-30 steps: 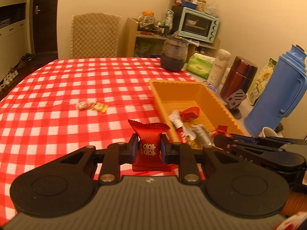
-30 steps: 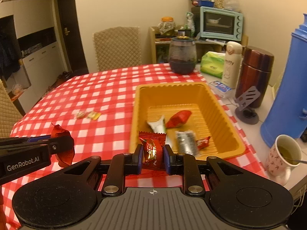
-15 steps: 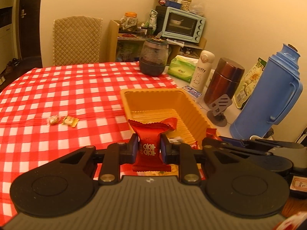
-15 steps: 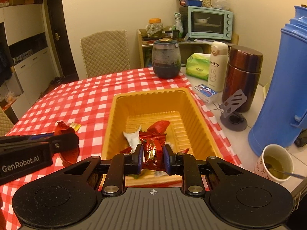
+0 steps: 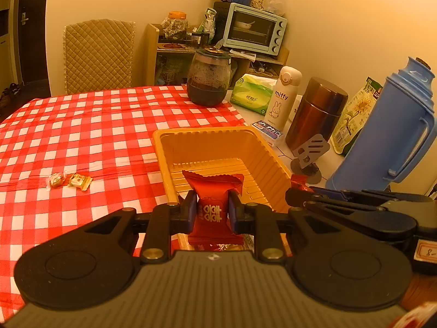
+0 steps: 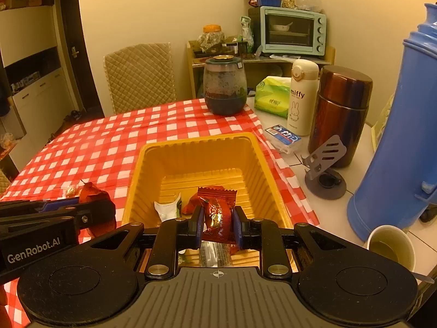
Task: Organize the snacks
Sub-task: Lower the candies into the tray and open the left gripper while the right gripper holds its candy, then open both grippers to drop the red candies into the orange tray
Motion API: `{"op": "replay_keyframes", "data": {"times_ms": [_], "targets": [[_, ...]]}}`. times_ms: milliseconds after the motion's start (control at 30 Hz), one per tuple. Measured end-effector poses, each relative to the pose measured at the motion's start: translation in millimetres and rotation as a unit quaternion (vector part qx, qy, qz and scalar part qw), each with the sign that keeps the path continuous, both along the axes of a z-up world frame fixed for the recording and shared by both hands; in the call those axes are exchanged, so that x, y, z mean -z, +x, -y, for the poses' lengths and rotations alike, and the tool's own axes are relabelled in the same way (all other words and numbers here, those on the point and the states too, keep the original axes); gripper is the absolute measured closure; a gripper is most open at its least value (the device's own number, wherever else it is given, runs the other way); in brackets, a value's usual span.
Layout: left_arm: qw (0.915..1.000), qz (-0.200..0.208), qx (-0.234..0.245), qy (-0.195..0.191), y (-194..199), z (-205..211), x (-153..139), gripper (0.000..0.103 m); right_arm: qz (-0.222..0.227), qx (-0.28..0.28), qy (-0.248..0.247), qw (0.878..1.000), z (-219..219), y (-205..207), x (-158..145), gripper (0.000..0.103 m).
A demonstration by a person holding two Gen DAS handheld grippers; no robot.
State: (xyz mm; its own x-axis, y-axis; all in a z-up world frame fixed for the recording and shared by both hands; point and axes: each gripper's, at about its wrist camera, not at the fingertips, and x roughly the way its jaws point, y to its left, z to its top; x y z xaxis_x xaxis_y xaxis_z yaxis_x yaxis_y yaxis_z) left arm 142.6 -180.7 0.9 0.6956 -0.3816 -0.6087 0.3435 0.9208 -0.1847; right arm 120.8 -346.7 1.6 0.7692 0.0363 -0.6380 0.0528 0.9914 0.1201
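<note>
Snacks held over the yellow tray [image 6: 136,169], near the table's right edge.
Left gripper [image 5: 210,213] clenches a red packet [image 5: 211,202]; right gripper [image 6: 217,222] clenches a shiny red candy [image 6: 217,213].

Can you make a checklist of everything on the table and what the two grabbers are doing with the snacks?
Surface: red checked tablecloth.
Job's things: yellow tray holding a few wrapped snacks; two small candies loose on the cloth.
Clutter: glass jar, blue thermos, brown flask, Miffy bottle, cup.
Grippers: left gripper shut on a red snack packet; right gripper shut on a shiny red snack.
Cables: nothing seen.
Surroundings: chair, toaster oven.
</note>
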Motion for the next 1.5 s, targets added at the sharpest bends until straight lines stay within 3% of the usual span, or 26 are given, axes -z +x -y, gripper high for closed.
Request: {"op": "replay_keyframes", "data": {"times_ms": [967, 1033, 1067, 1100, 1500], "targets": [[0.9999, -0.01, 0.008, 0.003, 23.6, 15.7, 14.6, 0.081, -0.007, 0.005, 0.002, 1.0, 11.2, 19.8, 12.5, 0.08], [0.9999, -0.01, 0.007, 0.0, 25.2, 14.6, 16.2, 0.079, -0.007, 0.006, 0.002, 1.0, 11.8, 19.9, 13.0, 0.08], [0.9999, -0.01, 0.006, -0.003, 25.1, 13.4, 16.6, 0.07, -0.008, 0.006, 0.001, 1.0, 11.9, 19.9, 13.3, 0.08], [0.9999, -0.009, 0.005, -0.004, 25.2, 11.8, 16.2, 0.067, -0.008, 0.007, 0.001, 1.0, 12.2, 20.0, 13.6, 0.08], [0.9991, -0.011, -0.041, -0.001, 12.8, -25.4, 17.5, 0.067, -0.007, 0.001, 0.001, 1.0, 6.0, 20.0, 11.3, 0.08]]}}
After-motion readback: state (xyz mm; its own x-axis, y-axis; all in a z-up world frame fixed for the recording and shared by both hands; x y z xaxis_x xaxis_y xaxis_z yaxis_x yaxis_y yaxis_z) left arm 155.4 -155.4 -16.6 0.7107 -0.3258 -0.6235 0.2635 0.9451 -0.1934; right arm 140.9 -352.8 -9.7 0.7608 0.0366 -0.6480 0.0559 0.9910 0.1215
